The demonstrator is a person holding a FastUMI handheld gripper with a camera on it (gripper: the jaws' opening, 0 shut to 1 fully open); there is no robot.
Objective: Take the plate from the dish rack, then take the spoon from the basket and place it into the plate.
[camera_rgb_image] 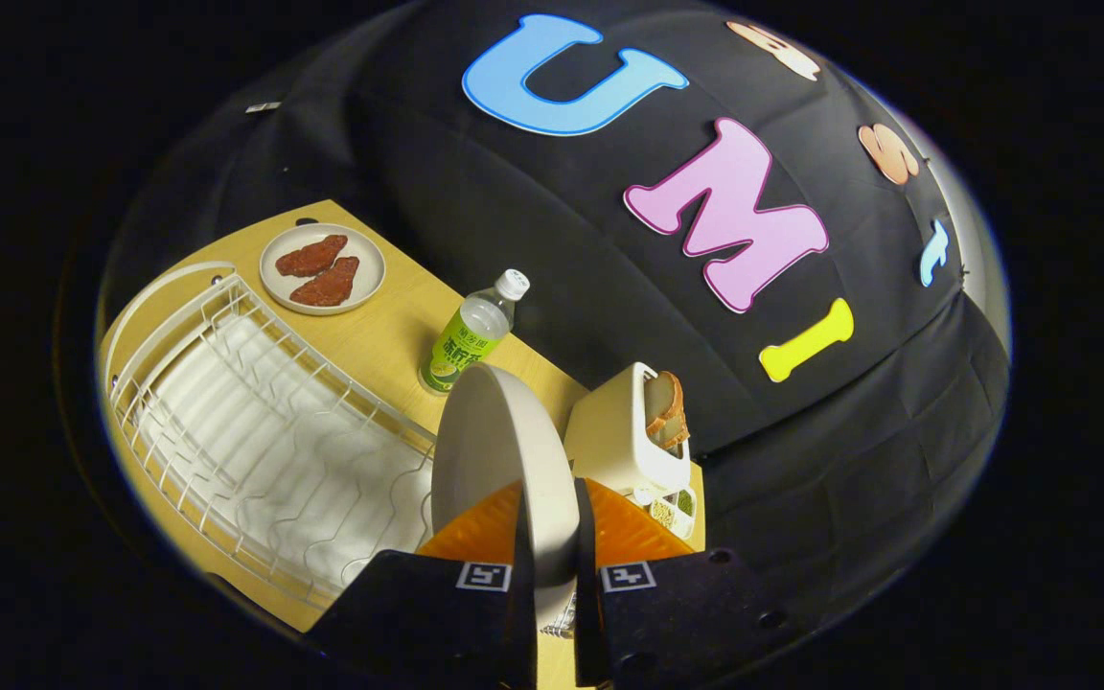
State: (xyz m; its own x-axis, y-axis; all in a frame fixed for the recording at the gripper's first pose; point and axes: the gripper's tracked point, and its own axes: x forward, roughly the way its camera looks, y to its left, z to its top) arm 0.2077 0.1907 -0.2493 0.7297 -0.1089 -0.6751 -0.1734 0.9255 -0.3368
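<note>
A pale beige plate (499,460) stands on edge between my two fingers, lifted above the wooden table. My gripper (550,565) is shut on the plate's lower rim, one finger on each face. To the plate's left lies the white wire dish rack (255,431), with nothing standing in it. The spoon and its basket cannot be made out.
A green-labelled bottle (471,335) stands just beyond the plate. A white toaster (624,436) with bread slices sits to the plate's right, with a small compartment box (675,508) in front of it. A second plate (322,268) with two brown pieces rests beyond the rack.
</note>
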